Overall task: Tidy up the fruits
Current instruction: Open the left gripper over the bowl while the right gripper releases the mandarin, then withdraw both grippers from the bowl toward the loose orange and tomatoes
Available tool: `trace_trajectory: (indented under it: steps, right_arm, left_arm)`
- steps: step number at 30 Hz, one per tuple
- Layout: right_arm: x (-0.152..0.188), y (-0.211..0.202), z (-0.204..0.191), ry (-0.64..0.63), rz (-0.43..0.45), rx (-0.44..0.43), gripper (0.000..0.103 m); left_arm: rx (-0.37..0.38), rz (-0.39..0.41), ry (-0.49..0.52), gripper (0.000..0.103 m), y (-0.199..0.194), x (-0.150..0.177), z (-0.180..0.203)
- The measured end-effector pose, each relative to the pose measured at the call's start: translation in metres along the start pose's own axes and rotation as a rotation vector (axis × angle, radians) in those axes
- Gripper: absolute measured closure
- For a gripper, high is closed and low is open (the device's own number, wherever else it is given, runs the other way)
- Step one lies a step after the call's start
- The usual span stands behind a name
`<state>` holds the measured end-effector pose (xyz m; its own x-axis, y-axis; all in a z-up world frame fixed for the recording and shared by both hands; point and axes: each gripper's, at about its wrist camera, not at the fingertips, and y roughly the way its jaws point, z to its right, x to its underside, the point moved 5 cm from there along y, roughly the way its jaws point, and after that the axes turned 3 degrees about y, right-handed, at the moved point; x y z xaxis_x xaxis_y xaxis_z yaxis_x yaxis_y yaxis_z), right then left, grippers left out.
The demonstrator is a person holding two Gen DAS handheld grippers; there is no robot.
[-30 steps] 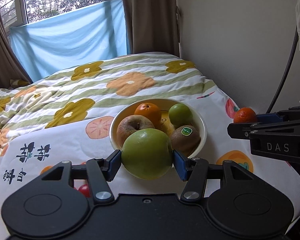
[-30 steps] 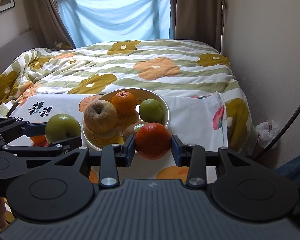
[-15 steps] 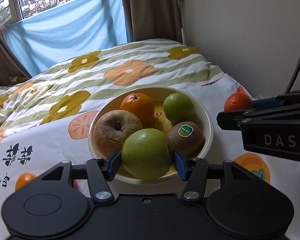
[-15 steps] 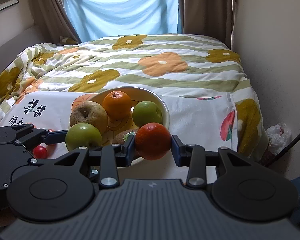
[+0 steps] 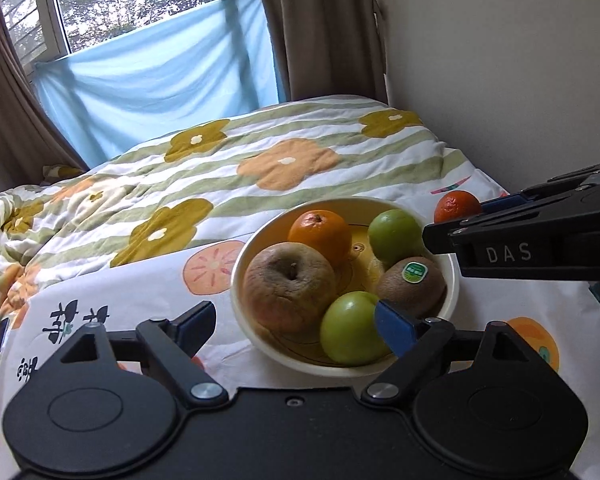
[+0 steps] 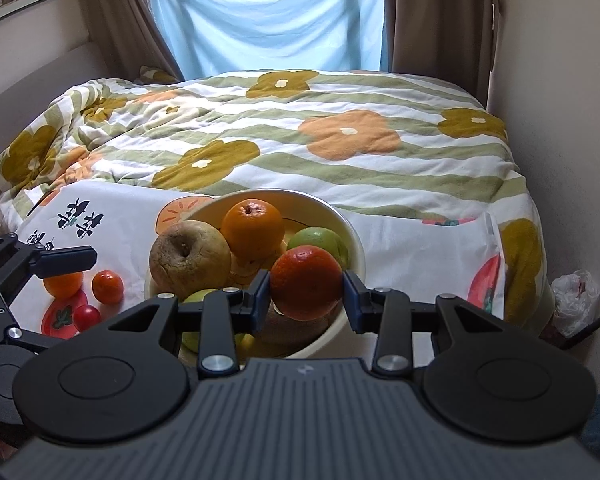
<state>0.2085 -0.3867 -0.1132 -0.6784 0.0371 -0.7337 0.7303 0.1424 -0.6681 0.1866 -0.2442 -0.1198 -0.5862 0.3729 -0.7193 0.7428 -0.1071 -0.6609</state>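
A cream bowl (image 5: 454,280) on the bed holds a brown apple (image 5: 288,286), an orange (image 5: 320,232), a small green fruit (image 5: 394,234), a stickered kiwi (image 5: 414,286) and a green apple (image 5: 352,334) at its near edge. My left gripper (image 5: 296,322) is open; its right finger touches the green apple, its left finger is wide of the bowl. My right gripper (image 6: 306,292) is shut on a reddish tangerine (image 6: 306,282) and holds it above the bowl's (image 6: 352,240) near right part; the tangerine also shows in the left wrist view (image 5: 456,206).
Two small oranges (image 6: 107,287) and a cherry tomato (image 6: 86,317) lie on the white fruit-print cloth (image 6: 412,248) left of the bowl. A flowered quilt (image 6: 320,128) covers the bed behind. A wall runs along the right; a plastic bag (image 6: 576,296) lies on the floor there.
My left gripper has opened and let the green apple go into the bowl's near edge. My right gripper has carried the tangerine forward over the bowl.
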Motion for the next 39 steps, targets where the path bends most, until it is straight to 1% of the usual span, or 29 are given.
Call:
trace_trajectory:
  steps: [6, 10, 15, 22, 23, 24, 25, 27, 29, 32, 39]
  right_arm:
    - [-0.008, 0.017, -0.021, -0.045, -0.02, -0.034, 0.05]
    - [-0.008, 0.032, -0.029, -0.067, -0.039, -0.048, 0.05]
    - [-0.005, 0.045, -0.034, -0.086, -0.056, -0.062, 0.05]
    - [-0.001, 0.05, -0.036, -0.111, -0.067, -0.077, 0.049]
    - [-0.001, 0.05, -0.035, -0.109, -0.068, -0.077, 0.046]
    - [-0.001, 0.048, -0.035, -0.108, -0.067, -0.082, 0.034]
    - [-0.002, 0.046, -0.035, -0.108, -0.063, -0.083, 0.018]
    - [-0.001, 0.04, -0.034, -0.11, -0.035, -0.067, 0.0]
    - [0.0, 0.033, -0.035, -0.122, -0.013, -0.057, 0.0]
    - [0.005, 0.028, -0.036, -0.139, -0.022, -0.042, 0.0]
    - [0.01, -0.002, -0.037, -0.132, 0.0, -0.039, 0.0]
  left_arm:
    - [-0.04, -0.022, -0.055, 0.013, -0.004, 0.009, -0.024]
    - [-0.046, -0.035, -0.082, 0.013, -0.004, 0.016, -0.033]
    - [-0.05, -0.049, -0.111, 0.013, -0.003, 0.021, -0.039]
    - [-0.055, -0.05, -0.134, 0.013, -0.006, 0.021, -0.042]
    - [-0.056, -0.05, -0.138, 0.013, -0.007, 0.021, -0.042]
    - [-0.057, -0.049, -0.139, 0.013, -0.008, 0.021, -0.042]
    - [-0.058, -0.048, -0.139, 0.013, -0.009, 0.021, -0.041]
    - [-0.059, -0.047, -0.142, 0.013, -0.011, 0.021, -0.041]
    - [-0.057, -0.048, -0.149, 0.013, -0.014, 0.022, -0.04]
    - [-0.054, -0.047, -0.162, 0.013, -0.019, 0.024, -0.039]
    - [-0.058, -0.03, -0.16, 0.013, -0.04, 0.024, -0.036]
